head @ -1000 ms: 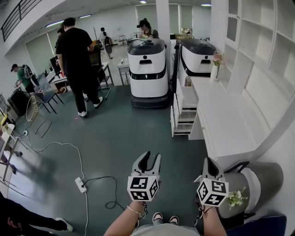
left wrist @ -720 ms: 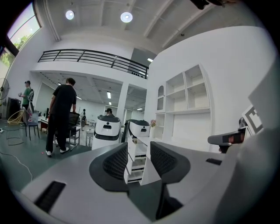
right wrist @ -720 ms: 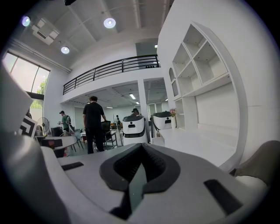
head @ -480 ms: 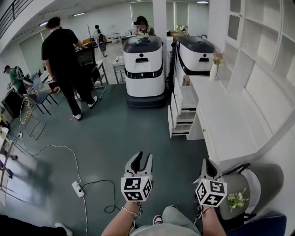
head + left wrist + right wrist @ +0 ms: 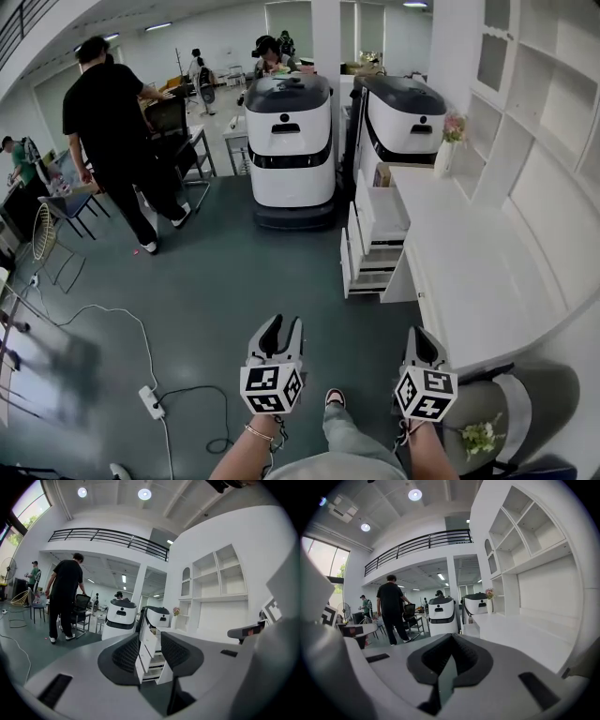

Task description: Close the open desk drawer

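The white desk runs along the right wall. Its drawer stack stands pulled out toward the green floor, with the top drawer furthest out. Both grippers hang in the air well short of it, low in the head view. My left gripper is open, and the drawers show through the gap of the left gripper. My right gripper is shut and empty; in the right gripper view the right gripper has its jaws meeting at the tips, with the desk top to the right.
Two white delivery robots stand beyond the drawers. A person in black walks at the left. A power strip with cable lies on the floor. A grey chair sits at my right; a flower vase stands on the desk.
The head view has moved closer to the desk, and a knee and shoe now show below. The person in black has walked left. Both grippers keep their states.
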Available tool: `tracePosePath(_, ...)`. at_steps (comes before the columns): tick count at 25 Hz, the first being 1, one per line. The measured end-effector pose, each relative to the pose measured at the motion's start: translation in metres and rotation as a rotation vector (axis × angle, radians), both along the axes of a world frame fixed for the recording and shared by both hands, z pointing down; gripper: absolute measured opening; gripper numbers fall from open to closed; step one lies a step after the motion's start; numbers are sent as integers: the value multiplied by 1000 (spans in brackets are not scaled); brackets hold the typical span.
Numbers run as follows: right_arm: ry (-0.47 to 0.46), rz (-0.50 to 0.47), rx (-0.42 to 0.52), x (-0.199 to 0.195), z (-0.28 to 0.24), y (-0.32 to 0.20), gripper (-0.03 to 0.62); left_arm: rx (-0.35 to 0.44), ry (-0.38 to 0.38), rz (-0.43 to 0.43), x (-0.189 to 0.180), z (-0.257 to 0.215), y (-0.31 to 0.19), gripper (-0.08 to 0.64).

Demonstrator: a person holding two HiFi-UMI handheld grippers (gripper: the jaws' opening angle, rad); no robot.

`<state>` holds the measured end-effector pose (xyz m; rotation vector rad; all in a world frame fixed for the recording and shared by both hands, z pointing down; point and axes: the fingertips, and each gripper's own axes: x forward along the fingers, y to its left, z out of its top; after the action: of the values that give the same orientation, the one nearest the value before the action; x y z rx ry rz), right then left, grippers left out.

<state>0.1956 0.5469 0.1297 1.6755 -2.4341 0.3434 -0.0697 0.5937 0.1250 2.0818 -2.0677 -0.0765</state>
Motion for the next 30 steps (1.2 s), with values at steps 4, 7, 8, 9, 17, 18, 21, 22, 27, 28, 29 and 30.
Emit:
tracePosePath(4, 17, -13, -4, -12, -5, -67, 6, 3, 7, -12, -14, -5, -62, 158)
tracePosePath(7, 25, -25, -3, -22, -10, -118, 6, 10, 12, -20, -24, -11, -111, 158)
tracePosePath(8, 27, -29, -3, -25, -11, -134, 6, 11, 14, -21, -26, -12, -126, 158)
tracePosePath(9, 29, -32, -3, -28, -12, -149, 6, 11, 17, -22, -29, -12, -141, 158)
tracePosePath(17, 43, -56, -7, -44, -14, -242, 6, 4, 27, -3, -35, -12, -237, 158)
tracePosePath(18, 38, -52, -9, -44, -14, -252, 6, 0, 29, 0, -35, -11, -246, 158)
tracePosePath(21, 31, -40, -30, -43, -7, -272, 6, -21, 32, 12, -36, -6, -269, 158)
tracePosePath(22, 32, -37, -41, -42, -3, -277, 6, -27, 31, 17, -35, -3, -277, 158)
tracePosePath(27, 29, -3, -78, -40, 12, -311, 6, -36, 29, 64, -33, 1, -328, 157)
tracePosePath(28, 29, 7, -80, -41, 13, -318, 6, -35, 26, 77, -33, 1, -340, 156)
tracePosePath(29, 26, 20, -81, -41, 15, -327, 6, -34, 24, 91, -34, 2, -354, 157)
tracePosePath(30, 21, 35, -82, -42, 16, -336, 6, -34, 22, 106, -35, 2, -368, 156)
